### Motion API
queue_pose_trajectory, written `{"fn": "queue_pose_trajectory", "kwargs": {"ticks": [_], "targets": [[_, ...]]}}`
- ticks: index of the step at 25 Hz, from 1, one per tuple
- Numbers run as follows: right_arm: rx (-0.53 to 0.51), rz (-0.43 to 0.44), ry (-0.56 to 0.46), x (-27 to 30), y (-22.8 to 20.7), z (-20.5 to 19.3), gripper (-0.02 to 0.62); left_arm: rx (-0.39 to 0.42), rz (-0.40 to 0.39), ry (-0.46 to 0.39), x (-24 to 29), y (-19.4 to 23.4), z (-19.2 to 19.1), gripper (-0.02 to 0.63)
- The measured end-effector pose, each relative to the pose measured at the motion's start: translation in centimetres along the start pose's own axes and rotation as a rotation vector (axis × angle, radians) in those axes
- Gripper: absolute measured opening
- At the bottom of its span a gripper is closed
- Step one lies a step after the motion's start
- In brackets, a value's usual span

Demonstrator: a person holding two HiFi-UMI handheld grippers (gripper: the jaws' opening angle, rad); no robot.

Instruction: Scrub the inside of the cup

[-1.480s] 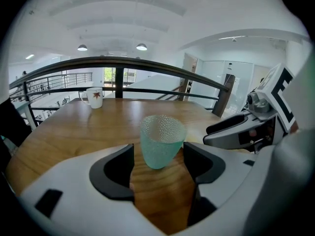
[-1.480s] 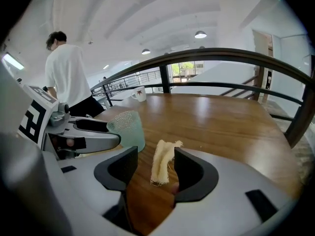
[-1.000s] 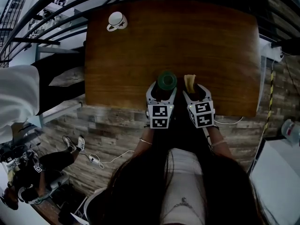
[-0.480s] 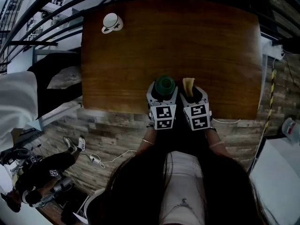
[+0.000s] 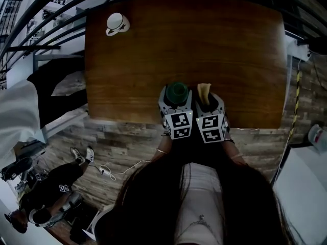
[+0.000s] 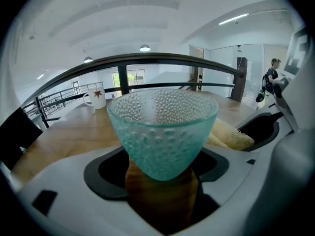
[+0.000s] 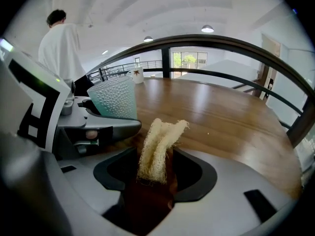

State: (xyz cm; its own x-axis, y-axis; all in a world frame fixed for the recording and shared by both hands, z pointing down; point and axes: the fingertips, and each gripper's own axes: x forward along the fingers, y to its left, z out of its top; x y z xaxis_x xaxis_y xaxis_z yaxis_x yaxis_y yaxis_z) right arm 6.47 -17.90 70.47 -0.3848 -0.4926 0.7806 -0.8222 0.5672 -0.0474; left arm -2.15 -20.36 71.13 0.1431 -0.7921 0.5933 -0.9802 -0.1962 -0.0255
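Item one: a single green dimpled glass cup [image 6: 162, 132], upright on the wooden table [image 5: 214, 45] close to its near edge. It stands between the jaws of the left gripper [image 6: 160, 173]. Those jaws are spread wide and have just been opening; the pads flank the cup's narrow base without clamping it.

Item two: one pale loofah strip [image 7: 158, 146], pinched between the narrowed jaws of the right gripper [image 7: 155, 173] and sticking up just beside the cup.

Grippers counted: two, side by side.

Other crockery: one white mug [image 5: 116, 23] at the table's far left corner, well apart from the cup.

Change noted: a second ago the two grippers' marker cubes showed a gap between them; they now sit almost touching.
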Motion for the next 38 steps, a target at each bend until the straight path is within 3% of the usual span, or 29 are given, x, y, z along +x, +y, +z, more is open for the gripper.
{"fn": "queue_pose_trajectory", "kwargs": {"ticks": [6,14,26,38], "targets": [[-0.004,-0.021,-0.001,0.0,-0.1,-0.1,0.23,0.024,0.019,0.041,0.4,0.1,-0.3,0.363],[-0.005,-0.03,0.006,-0.4,0.2,-0.2,0.11,0.048,0.004,0.039,0.0,0.0,-0.3,0.344],[0.139,-0.017,-0.002,-1.0,-0.5,-0.3,0.092,0.054,-0.023,0.019,-1.3,0.8,0.7,0.342],[0.131,-0.031,-0.034,-2.5,-0.5,1.9,0.091,0.068,-0.053,-0.001,-2.9,0.7,2.6,0.342]]}}
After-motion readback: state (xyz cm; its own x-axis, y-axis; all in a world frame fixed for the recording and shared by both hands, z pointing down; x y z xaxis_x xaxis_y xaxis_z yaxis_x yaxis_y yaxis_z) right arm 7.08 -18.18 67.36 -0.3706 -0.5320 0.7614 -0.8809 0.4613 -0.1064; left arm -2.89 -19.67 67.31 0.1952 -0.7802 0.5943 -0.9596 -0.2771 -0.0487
